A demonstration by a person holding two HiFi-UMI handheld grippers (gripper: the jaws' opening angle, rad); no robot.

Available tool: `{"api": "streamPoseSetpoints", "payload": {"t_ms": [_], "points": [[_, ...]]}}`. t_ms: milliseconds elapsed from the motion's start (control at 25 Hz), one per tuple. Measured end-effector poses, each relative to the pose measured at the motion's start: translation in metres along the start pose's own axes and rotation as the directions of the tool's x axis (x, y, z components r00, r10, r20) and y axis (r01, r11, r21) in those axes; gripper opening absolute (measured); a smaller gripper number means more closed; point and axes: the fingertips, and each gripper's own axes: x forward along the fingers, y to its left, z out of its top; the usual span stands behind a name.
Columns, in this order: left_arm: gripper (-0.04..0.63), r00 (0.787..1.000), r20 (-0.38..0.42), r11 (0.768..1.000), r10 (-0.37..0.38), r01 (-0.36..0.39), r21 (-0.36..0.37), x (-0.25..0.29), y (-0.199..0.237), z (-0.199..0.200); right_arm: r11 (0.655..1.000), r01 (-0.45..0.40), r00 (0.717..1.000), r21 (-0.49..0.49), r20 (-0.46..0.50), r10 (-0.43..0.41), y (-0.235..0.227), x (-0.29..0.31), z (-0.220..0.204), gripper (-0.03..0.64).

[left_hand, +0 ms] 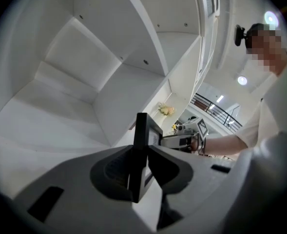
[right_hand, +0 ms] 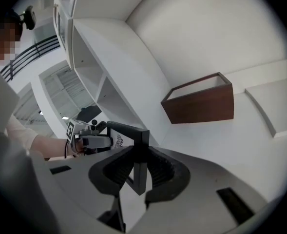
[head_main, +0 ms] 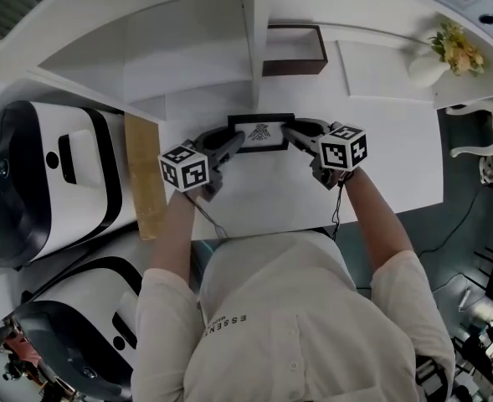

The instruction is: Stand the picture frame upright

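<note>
Desk [head_main: 397,157]: white, lying under both grippers and running on past their tips to the back wall.
Shelf unit [head_main: 187,48]: white, open compartments, beyond the left gripper [head_main: 236,141] and to its outer side.
Machines [head_main: 45,182]: two white-and-black housings, well off to the left of the left gripper.
Board [head_main: 144,174]: tan strip standing at the desk's edge, just left of the left gripper's marker cube.
Wooden box [head_main: 295,50]: dark brown, open-topped, straight ahead of the right gripper [head_main: 290,134] and well apart from it.
Picture frame [head_main: 261,132]: black, held between the two grippers. Its long axis runs level from one gripper to the other, across the person's front. The face with a dark print is turned toward the person and the head camera. Whether its lower edge touches the desk cannot be told.
Left gripper: jaws clamped on the frame's left short end, which sits edge-on between the pads.
Right gripper: jaws clamped on the frame's right short end, at the corner.
Vase of flowers [head_main: 447,53]: white, far to the right of the right gripper and beyond it.
</note>
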Motion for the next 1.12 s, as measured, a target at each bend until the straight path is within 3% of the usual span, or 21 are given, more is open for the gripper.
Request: {"api": "streamPoseSetpoints", "payload": {"t_ms": [520, 720, 880, 1000, 1120], "points": [[0.092, 0.995, 0.007, 0.991, 0.099, -0.099, 0.09, 0.007, 0.052, 0.006, 0.983, 0.14, 0.99, -0.119, -0.01, -0.142, -0.026, 0.043, 0.013, 0.101], [0.097, 0.994, -0.02, 0.986, 0.106, -0.102, 0.135, 0.011, 0.065, 0.003, 0.965, 0.184, 0.982, -0.186, -0.006, -0.188, -0.029, 0.049, 0.014, 0.101], [0.101, 0.99, -0.052, 0.97, 0.131, -0.117, 0.213, 0.012, 0.071, 0.001, 0.942, 0.211, 0.975, -0.263, -0.013, -0.222, -0.026, 0.051, 0.015, 0.101], [0.101, 0.986, -0.073, 0.948, 0.153, -0.125, 0.294, 0.012, 0.069, 0.003, 0.935, 0.228, 0.971, -0.271, -0.003, -0.238, -0.026, 0.051, 0.016, 0.101], [0.101, 0.982, -0.071, 0.934, 0.176, -0.143, 0.328, 0.011, 0.071, 0.006, 0.925, 0.251, 0.967, -0.285, 0.022, -0.255, -0.025, 0.051, 0.018, 0.101]]}}
